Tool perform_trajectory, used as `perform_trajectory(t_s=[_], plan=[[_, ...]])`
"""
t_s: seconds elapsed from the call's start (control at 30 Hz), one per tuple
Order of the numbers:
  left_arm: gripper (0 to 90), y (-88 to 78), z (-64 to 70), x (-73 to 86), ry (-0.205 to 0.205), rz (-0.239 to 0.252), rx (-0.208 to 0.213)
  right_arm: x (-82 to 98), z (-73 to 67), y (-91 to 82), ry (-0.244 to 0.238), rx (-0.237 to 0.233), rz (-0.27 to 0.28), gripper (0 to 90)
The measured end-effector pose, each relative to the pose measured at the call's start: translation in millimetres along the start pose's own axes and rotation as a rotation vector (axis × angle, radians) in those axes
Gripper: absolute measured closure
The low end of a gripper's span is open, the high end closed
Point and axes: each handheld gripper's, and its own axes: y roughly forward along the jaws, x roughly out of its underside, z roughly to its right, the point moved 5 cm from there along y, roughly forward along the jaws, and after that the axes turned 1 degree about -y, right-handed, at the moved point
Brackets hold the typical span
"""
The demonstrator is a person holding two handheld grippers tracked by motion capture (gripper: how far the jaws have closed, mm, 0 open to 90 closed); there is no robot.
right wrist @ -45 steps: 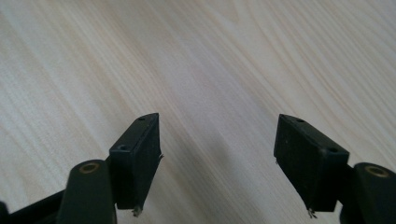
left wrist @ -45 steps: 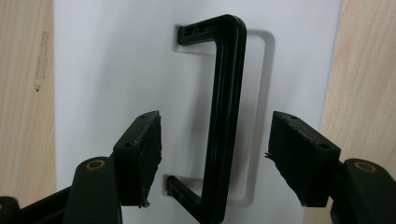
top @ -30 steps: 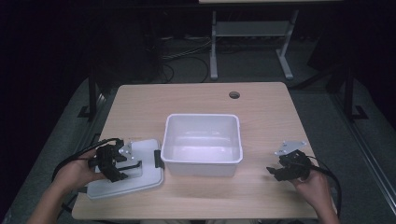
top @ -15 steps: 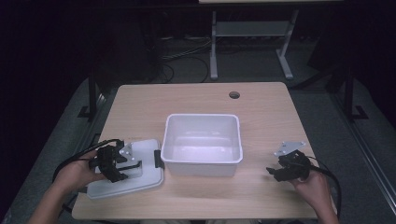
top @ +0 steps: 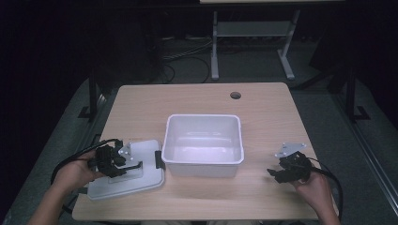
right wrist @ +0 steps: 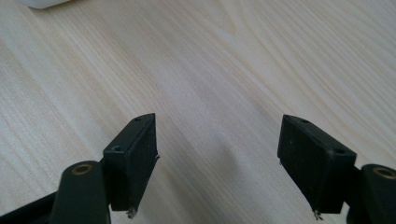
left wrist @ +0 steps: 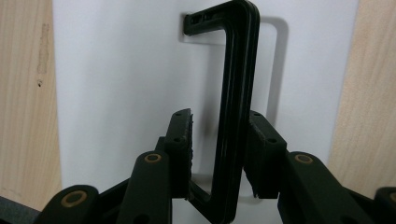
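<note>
I'm holding my left gripper (left wrist: 217,140) over the white lid (top: 126,171), which is lying flat at the near left of the bench (top: 197,98), just beside the white tub (top: 202,145). My jaws have just been closing, and the lid's black handle (left wrist: 236,93) is standing between them; the right pad is touching the handle, while the left pad is sitting a sliver off it, so I can't tell whether I'm truly gripping yet. In the high view my left gripper (top: 112,159) is sitting right on top of the lid. Over at the near right, my right gripper (top: 287,172) is hovering low above bare wood with its jaws spread wide, holding nothing
</note>
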Motion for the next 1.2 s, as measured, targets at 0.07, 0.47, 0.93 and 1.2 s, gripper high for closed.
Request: perform_trajectory(t_s=[0.07, 0.47, 0.93, 1.2], plan=[[68.9, -0.3, -0.3, -0.5, 0.004, -0.003, 0.001, 0.3, -0.1, -0.1, -0.002, 0.004, -0.004, 27.9], [77.3, -6.8, -6.0, -5.9, 0.016, -0.017, -0.015, 0.9, -3.1, 3.7, -0.008, -0.007, -0.016, 27.7], [80.7, -9.7, -14.6, -11.0, 0.009, -0.03, -0.009, 4.3, -3.6, 3.1, -0.013, -0.011, -0.02, 27.7], [82.6, -9.9, -17.7, -11.5, 0.016, -0.045, -0.005, 4.7, -4.5, 4.3, -0.016, -0.014, -0.024, 27.7]])
